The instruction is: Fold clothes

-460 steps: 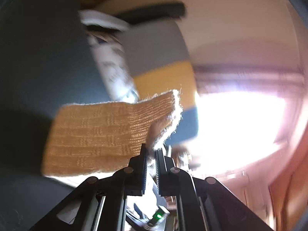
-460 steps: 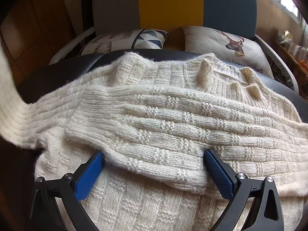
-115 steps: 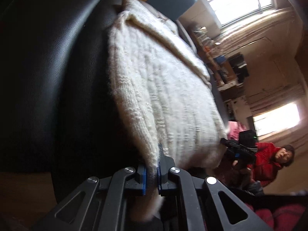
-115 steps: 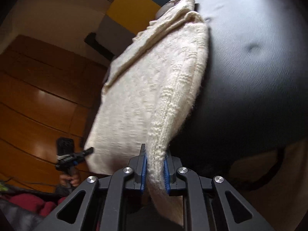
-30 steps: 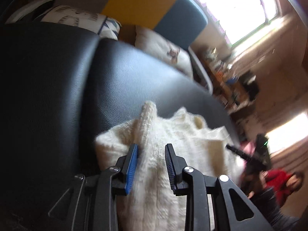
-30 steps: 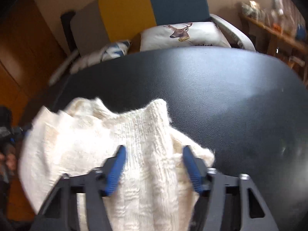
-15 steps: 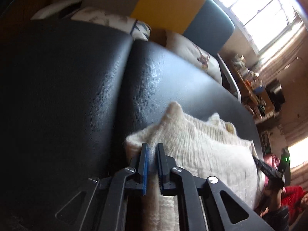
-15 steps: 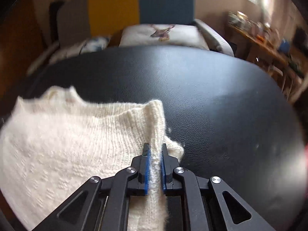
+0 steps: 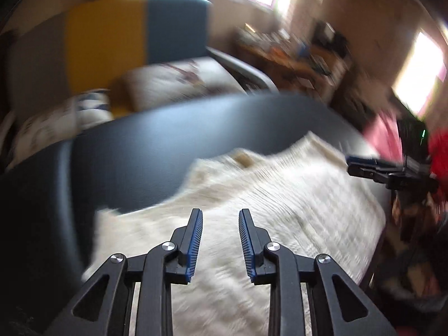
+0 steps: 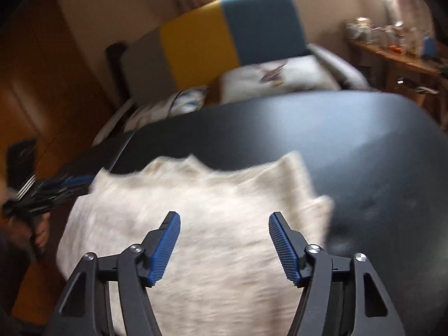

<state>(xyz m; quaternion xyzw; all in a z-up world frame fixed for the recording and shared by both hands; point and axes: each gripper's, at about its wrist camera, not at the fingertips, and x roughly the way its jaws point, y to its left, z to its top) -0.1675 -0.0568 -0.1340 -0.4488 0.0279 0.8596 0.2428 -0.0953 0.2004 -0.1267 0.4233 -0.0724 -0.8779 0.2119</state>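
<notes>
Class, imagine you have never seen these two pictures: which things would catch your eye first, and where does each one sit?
The cream sweater grabs attention first, lying folded on the black cushion beneath both open tools. The left tool and right tool show blue pads in the foreground of their own views. Behind the cushion stands a grey, yellow and teal chair.

Both rigs look like the same build: matte black plastic linkage arms with triangular cutouts, shiny silver screw heads at the pivots, and ribbed bright blue pads lining the inside of the jaws. That goes for the left gripper and the right gripper alike. In the left wrist view there's a small green light on the right one's body, with a red sleeve behind it at the far right.
</notes>
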